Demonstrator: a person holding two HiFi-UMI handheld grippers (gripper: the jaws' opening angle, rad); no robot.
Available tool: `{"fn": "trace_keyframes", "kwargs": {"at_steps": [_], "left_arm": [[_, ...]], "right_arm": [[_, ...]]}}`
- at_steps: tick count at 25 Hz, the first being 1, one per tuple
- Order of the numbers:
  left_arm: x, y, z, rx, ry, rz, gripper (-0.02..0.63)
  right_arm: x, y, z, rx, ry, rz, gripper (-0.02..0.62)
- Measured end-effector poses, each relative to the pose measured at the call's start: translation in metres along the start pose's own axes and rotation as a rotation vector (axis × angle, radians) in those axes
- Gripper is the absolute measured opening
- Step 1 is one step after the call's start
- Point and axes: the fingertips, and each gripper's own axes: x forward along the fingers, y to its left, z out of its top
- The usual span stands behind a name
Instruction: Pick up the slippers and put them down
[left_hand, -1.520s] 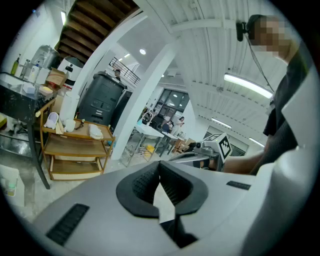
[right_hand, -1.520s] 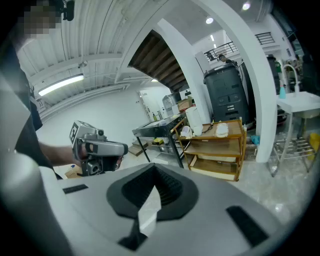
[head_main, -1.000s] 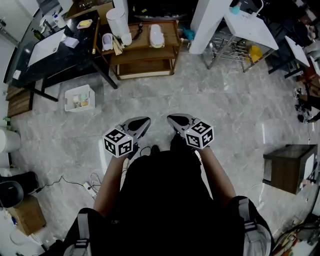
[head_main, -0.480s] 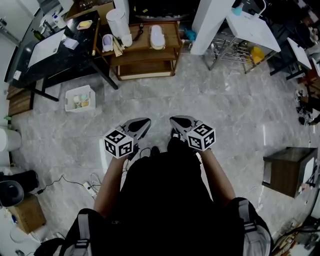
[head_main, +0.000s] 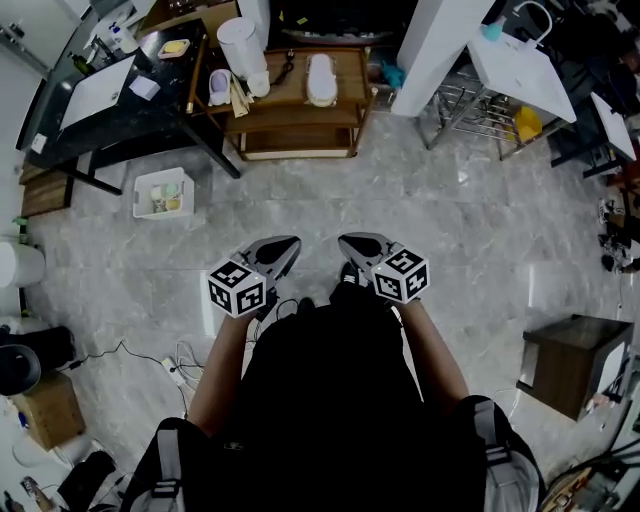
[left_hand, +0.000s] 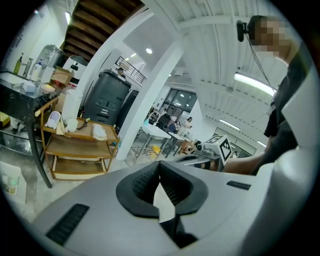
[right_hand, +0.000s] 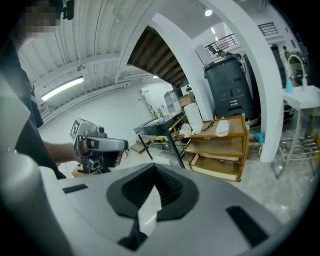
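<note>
Both tools are shut and carry nothing. In the left gripper view the ribbed black pads of the left tool (head_main: 292, 243) meet in a closed seam with only floor behind them. The right gripper view shows the same of the right tool (head_main: 346, 241). The person holds them side by side just in front of the body, tips pointing ahead and a little downward over the marble floor (head_main: 440, 230).

The task's things appear to lie on the top shelf of the wooden rack (head_main: 290, 110), well apart from both tools. A lavender-and-white slipper (head_main: 217, 87) lies towards the rack's left end, beside a tall white cylindrical container (head_main: 238, 45). A cream slipper (head_main: 320, 78) lies further right on the same shelf. The two are apart from each other, with a dark cord between them. Neither is touched.

Little has changed over the last second. The head view has swung slightly: the rack and the white column beside it sit a little further right in the frame, and the dark side table at the right edge sits lower. More clutter also shows at the bottom left. The tools keep the same pose against the body, and their jaws have stayed together throughout.

In my judgement the person is shifting stance or starting towards the rack, so the pick-up has not begun. A stretch of open floor must still be crossed, and a tool must part its jaws before either slipper can be taken. The slipper beside the container leaves less room for the jaws than the cream one.
</note>
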Motion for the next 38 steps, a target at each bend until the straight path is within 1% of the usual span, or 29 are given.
{"fn": "trace_keyframes", "kwargs": {"at_steps": [13,23,38], "left_arm": [[0.041,0.01,0.024,-0.049,-0.04,0.091,0.012],[0.069,0.011,0.036,-0.073,-0.076,0.15,0.012],[0.094,0.013,0.053,-0.074,-0.119,0.229,0.012]], "right_arm": [[-0.002,-0.047,0.027,-0.038,0.052,0.095,0.008],[-0.008,-0.075,0.036,-0.073,0.091,0.159,0.008],[-0.013,-0.103,0.053,-0.119,0.092,0.228,0.008]]}}
